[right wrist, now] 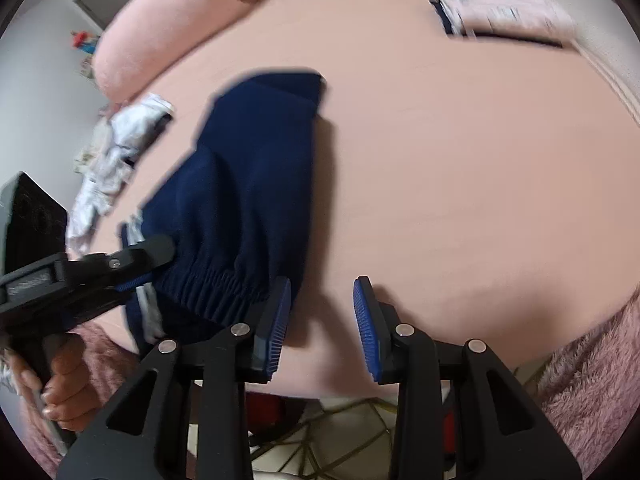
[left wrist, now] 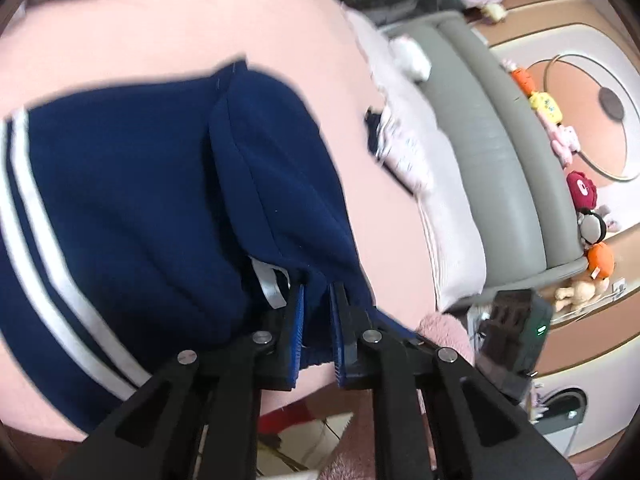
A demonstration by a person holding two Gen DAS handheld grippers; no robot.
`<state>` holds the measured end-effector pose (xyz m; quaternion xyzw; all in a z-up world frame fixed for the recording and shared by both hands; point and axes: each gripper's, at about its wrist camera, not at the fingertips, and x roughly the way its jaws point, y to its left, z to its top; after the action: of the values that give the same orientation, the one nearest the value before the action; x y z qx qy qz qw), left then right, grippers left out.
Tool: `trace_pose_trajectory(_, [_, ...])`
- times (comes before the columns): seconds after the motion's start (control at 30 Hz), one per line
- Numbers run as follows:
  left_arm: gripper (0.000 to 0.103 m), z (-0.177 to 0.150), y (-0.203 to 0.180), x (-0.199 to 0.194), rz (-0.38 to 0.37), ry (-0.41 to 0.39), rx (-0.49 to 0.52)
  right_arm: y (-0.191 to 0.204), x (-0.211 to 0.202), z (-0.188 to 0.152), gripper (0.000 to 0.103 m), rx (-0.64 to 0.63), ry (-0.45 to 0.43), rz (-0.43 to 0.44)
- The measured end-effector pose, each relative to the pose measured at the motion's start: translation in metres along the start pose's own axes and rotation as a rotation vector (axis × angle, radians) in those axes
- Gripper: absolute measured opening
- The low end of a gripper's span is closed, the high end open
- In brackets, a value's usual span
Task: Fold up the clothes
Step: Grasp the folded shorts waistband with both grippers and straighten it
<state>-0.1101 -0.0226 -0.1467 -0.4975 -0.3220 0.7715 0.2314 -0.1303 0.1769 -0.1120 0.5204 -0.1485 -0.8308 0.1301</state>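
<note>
Clearly soft, light navy knit shorts with white side stripes (left wrist: pixel 132 184), lying doubled on pink bedsheet (right wrist: pixel 440 168); best pinched at elastic waistband (right wrist: pixel 212 286); left gripper (left wrist: pixel 316 304) clenched on waistband; right gripper (right wrist: pixel 322 308) released alongside

Bed, pink sheet (left wrist: pixel 160 12). Grey padded headboard (left wrist: pixel 500 152) along one edge. Pale pink pillow (left wrist: pixel 448 236) lying against headboard. Row of small plush toys (left wrist: pixel 580 196) behind headboard. Large pink cushion (right wrist: pixel 168 28) at bed's far corner, opposite side from headboard. Fuzzy mauve blanket (right wrist: pixel 592 380) at bed's near edge.
</note>
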Motion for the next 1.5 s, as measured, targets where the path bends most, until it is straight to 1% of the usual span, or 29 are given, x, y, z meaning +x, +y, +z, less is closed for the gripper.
trace_pose_trajectory(0.07, [0.012, -0.003, -0.004, -0.017, 0.039, -0.033, 0.016, 0.007, -0.013, 0.009, 0.034, -0.015, -0.041, 0.038])
trace_pose_trajectory(0.13, [0.012, -0.008, -0.003, -0.039, 0.055, -0.087, 0.008, 0.015, -0.020, 0.017, 0.034, -0.024, -0.053, 0.079])
trace_pose_trajectory(0.23, [0.012, -0.017, 0.002, -0.067, 0.110, -0.157, -0.005, 0.037, -0.019, 0.024, 0.034, -0.089, -0.035, 0.123])
trace_pose_trajectory(0.33, [0.012, -0.028, 0.019, -0.084, 0.147, -0.185, -0.063, 0.063, -0.008, 0.024, 0.034, -0.203, 0.002, 0.131])
trace_pose_trajectory(0.37, [0.012, -0.032, 0.026, -0.089, 0.164, -0.194, -0.081, 0.068, 0.000, 0.022, 0.034, -0.224, 0.023, 0.120])
trace_pose_trajectory(0.43, [0.012, -0.040, 0.045, -0.085, 0.184, -0.150, -0.145, 0.078, 0.017, 0.018, 0.034, -0.265, 0.065, 0.100])
trace_pose_trajectory(0.53, [0.012, -0.054, 0.064, -0.074, 0.255, -0.067, -0.187, 0.092, 0.042, 0.012, 0.034, -0.326, 0.127, 0.068])
trace_pose_trajectory(0.57, [0.012, -0.058, 0.068, -0.068, 0.265, -0.034, -0.203, 0.095, 0.048, 0.010, 0.034, -0.344, 0.139, 0.056])
trace_pose_trajectory(0.6, [0.012, -0.063, 0.072, -0.063, 0.276, -0.003, -0.220, 0.093, 0.051, 0.007, 0.034, -0.357, 0.133, 0.042])
trace_pose_trajectory(0.67, [0.013, -0.066, 0.076, -0.059, 0.309, 0.018, -0.231, 0.090, 0.056, 0.001, 0.034, -0.380, 0.121, 0.014])
trace_pose_trajectory(0.73, [0.014, -0.065, 0.075, -0.057, 0.319, 0.030, -0.224, 0.089, 0.054, -0.004, 0.034, -0.387, 0.106, -0.012])
trace_pose_trajectory(0.8, [0.014, -0.063, 0.079, -0.063, 0.306, 0.019, -0.246, 0.091, 0.056, -0.008, 0.036, -0.418, 0.099, -0.068])
trace_pose_trajectory(0.83, [0.015, -0.062, 0.081, -0.067, 0.300, 0.013, -0.257, 0.091, 0.057, -0.009, 0.037, -0.429, 0.098, -0.076])
trace_pose_trajectory(0.87, [0.015, -0.061, 0.082, -0.070, 0.293, 0.007, -0.268, 0.089, 0.057, -0.008, 0.037, -0.420, 0.099, -0.066])
trace_pose_trajectory(0.93, [0.019, -0.059, 0.086, -0.076, 0.280, -0.004, -0.290, 0.074, 0.051, 0.000, 0.038, -0.303, 0.116, 0.042])
trace_pose_trajectory(0.97, [0.033, -0.058, 0.088, -0.080, 0.273, -0.010, -0.301, 0.063, 0.049, 0.007, 0.039, -0.213, 0.135, 0.127])
trace_pose_trajectory(1.0, [0.057, -0.057, 0.090, -0.083, 0.267, -0.016, -0.312, 0.052, 0.048, 0.013, 0.039, -0.131, 0.153, 0.202])
trace_pose_trajectory(1.03, [0.063, -0.055, 0.092, -0.086, 0.260, -0.022, -0.323, 0.043, 0.049, 0.018, 0.039, -0.072, 0.167, 0.246])
trace_pose_trajectory(1.07, [0.065, -0.054, 0.093, -0.089, 0.254, -0.028, -0.334, 0.036, 0.051, 0.023, 0.040, -0.030, 0.176, 0.262])
trace_pose_trajectory(1.13, [0.065, -0.051, 0.095, -0.093, 0.255, -0.037, -0.342, 0.031, 0.054, 0.029, 0.047, -0.025, 0.189, 0.235])
trace_pose_trajectory(1.17, [0.065, -0.047, 0.095, -0.090, 0.266, -0.032, -0.327, 0.033, 0.057, 0.030, 0.054, -0.050, 0.198, 0.212])
trace_pose_trajectory(1.23, [0.065, -0.041, 0.095, -0.084, 0.289, -0.022, -0.298, 0.039, 0.066, 0.028, 0.056, -0.115, 0.221, 0.175])
trace_pose_trajectory(1.27, [0.065, -0.041, 0.096, -0.082, 0.285, -0.026, -0.294, 0.044, 0.071, 0.026, 0.056, -0.142, 0.228, 0.169])
trace_pose_trajectory(1.37, [0.065, -0.039, 0.098, -0.075, 0.274, -0.038, -0.282, 0.060, 0.086, 0.021, 0.033, -0.222, 0.249, 0.150])
trace_pose_trajectory(1.43, [0.065, -0.038, 0.099, -0.074, 0.264, -0.049, -0.272, 0.065, 0.089, 0.020, 0.022, -0.247, 0.261, 0.151])
trace_pose_trajectory(1.47, [0.057, -0.038, 0.098, -0.074, 0.285, -0.046, -0.267, 0.066, 0.090, 0.021, 0.014, -0.251, 0.268, 0.154])
trace_pose_trajectory(1.5, [0.044, -0.038, 0.097, -0.073, 0.306, -0.044, -0.263, 0.067, 0.090, 0.021, 0.012, -0.254, 0.272, 0.158])
